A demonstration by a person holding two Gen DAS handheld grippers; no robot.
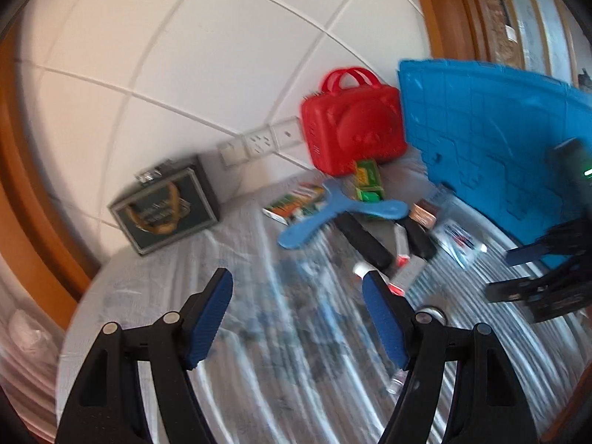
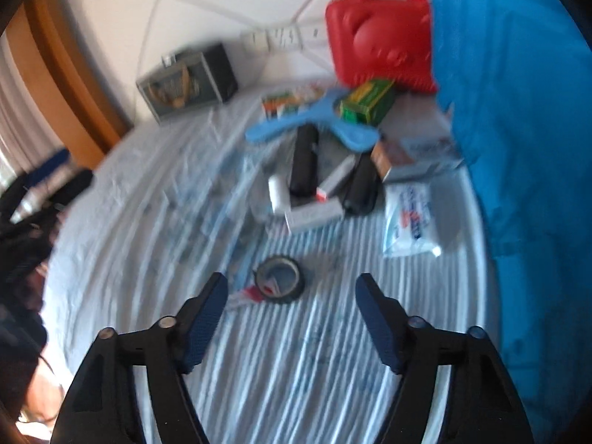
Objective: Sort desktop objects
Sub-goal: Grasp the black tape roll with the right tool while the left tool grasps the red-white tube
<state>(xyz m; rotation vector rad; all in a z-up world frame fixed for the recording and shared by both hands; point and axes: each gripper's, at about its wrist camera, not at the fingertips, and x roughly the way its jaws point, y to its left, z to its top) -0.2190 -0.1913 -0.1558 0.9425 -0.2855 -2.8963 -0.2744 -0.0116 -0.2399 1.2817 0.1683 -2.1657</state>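
Both tongs gape with nothing between the pads: right tongs (image 2: 290, 318) just above a black tape roll (image 2: 279, 279) lying flat on the striped counter (image 2: 333, 370), left tongs (image 1: 298, 318) over bare cloth. Farther back, the blue boomerang (image 2: 296, 125) spreads its arms sideways; two black cylinders (image 2: 303, 162) point away from the camera. Blur makes the white packet (image 2: 409, 222) print unreadable. Against the wall, a red case (image 2: 381, 40) is partly covered by the blue mat (image 2: 518, 148).

bare striped cloth (image 2: 314, 370) before clutter (image 2: 322, 170)
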